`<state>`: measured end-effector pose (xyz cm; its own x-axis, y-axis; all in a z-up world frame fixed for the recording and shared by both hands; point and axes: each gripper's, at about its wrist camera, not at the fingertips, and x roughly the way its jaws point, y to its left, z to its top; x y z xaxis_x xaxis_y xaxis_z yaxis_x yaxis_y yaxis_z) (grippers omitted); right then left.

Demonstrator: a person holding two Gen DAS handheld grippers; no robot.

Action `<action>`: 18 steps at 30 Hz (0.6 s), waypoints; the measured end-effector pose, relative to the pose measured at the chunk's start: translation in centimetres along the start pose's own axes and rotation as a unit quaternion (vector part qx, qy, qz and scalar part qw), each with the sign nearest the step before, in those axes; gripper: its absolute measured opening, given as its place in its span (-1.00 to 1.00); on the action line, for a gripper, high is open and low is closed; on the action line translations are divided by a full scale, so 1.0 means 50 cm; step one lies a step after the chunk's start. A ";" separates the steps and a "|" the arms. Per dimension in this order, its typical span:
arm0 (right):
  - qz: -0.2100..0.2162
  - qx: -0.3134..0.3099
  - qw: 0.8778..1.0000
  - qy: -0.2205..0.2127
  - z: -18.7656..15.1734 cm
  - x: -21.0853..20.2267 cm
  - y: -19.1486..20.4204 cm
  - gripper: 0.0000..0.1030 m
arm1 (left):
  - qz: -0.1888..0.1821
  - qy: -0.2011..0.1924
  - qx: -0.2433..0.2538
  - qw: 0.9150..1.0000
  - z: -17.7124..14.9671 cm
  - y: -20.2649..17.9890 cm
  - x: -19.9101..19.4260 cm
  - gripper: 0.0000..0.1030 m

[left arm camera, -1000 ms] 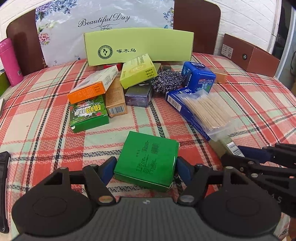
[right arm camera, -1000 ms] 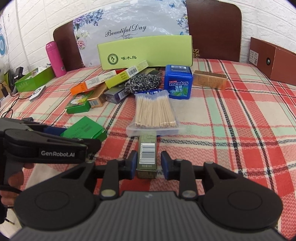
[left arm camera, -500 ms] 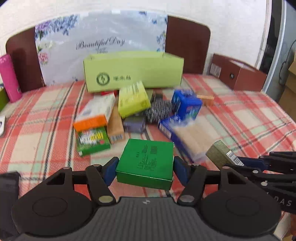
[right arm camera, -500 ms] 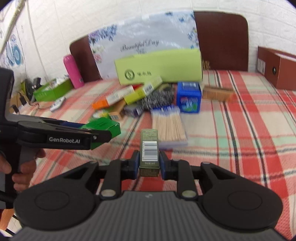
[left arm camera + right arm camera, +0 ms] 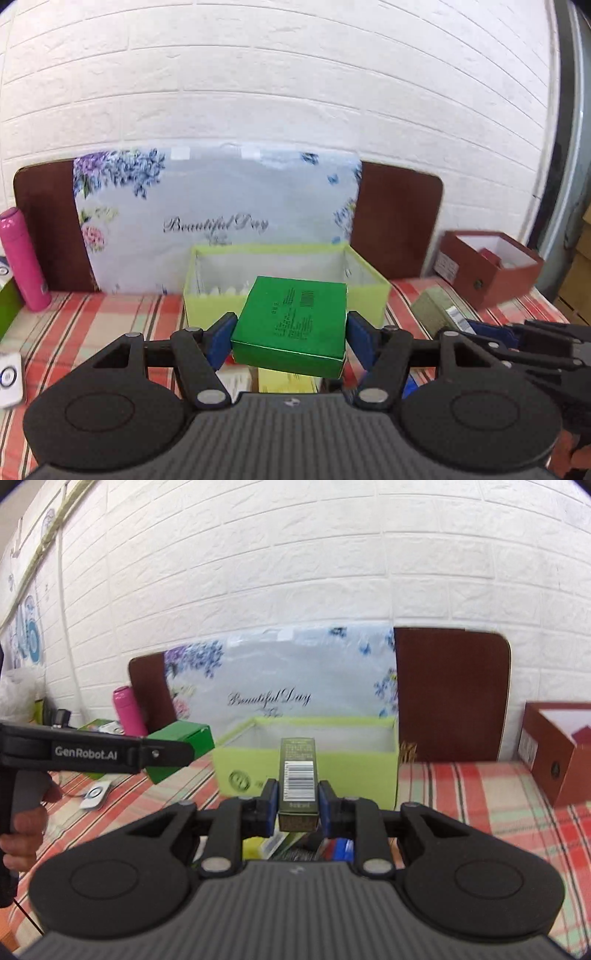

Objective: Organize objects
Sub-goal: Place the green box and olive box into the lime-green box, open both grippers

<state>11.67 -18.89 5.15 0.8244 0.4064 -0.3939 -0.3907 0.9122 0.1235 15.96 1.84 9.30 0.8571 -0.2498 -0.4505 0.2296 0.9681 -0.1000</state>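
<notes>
Both my tongs grip: left gripper [image 5: 288,338] clamps the green box [image 5: 291,321], right gripper [image 5: 294,805] pinches the slim carton [image 5: 298,782]; both now lifted off the table [image 5: 461,794], nearer the tray [image 5: 354,771].

I see the open carton [image 5: 286,295] standing at the table's [image 5: 110,314] back edge, against the cushion [image 5: 218,221] propped behind it. The bottle [image 5: 24,258] stands at the back left corner, the second open box [image 5: 491,266] at the back right. Between my left fingers, the flat box [image 5: 291,325] hangs before the carton; the slim box [image 5: 297,782] hangs to its right.
</notes>
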 end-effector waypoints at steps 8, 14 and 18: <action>-0.033 -0.008 0.999 0.016 0.084 0.199 -0.041 -0.57 | 0.025 -0.001 -0.013 1.000 0.099 0.041 0.182 0.30; -0.044 -0.008 0.998 0.040 0.086 0.334 -0.075 -0.57 | 0.027 0.025 -0.026 0.999 0.113 0.061 0.302 0.30; -0.048 -0.003 0.997 0.055 0.077 0.398 -0.097 -0.57 | 0.024 0.040 -0.031 0.998 0.103 0.074 0.361 0.30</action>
<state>31.55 -15.03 0.19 0.8085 0.3086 -0.5011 -0.3151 0.9461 0.0743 34.68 0.84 5.38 0.8262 -0.2024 -0.5257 0.1573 0.9790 -0.1297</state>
